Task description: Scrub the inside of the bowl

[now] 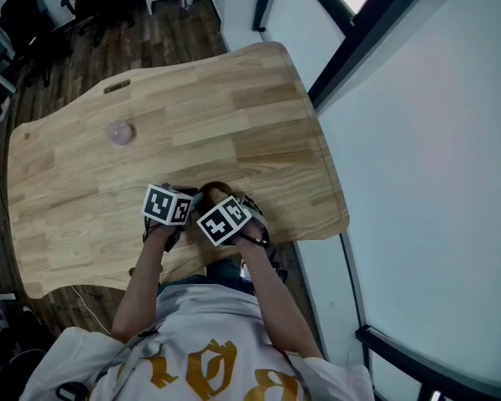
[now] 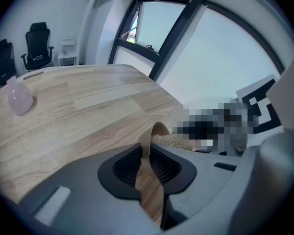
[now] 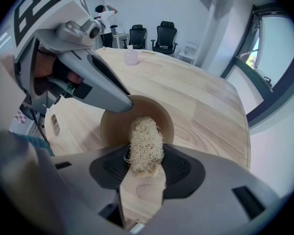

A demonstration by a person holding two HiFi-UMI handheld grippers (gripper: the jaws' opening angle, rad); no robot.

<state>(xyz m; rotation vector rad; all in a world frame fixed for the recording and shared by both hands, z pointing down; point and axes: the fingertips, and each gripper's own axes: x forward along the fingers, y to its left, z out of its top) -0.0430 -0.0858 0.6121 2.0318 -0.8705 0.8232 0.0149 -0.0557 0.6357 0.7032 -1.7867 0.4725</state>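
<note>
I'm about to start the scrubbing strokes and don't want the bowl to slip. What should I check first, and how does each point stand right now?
1. Left gripper shut on the bowl rim: ok.
2. Right gripper shut on the scrubber: ok.
3. Scrubber reaches into the bowl's opening: ok.
4. Scrubber pressed against the inner wall: cannot tell.
5. Bowl tipped with its opening toward the right gripper: ok; whether it rests on the table: cannot tell.
6. Pink glass stands well away from both grippers: ok.
</note>
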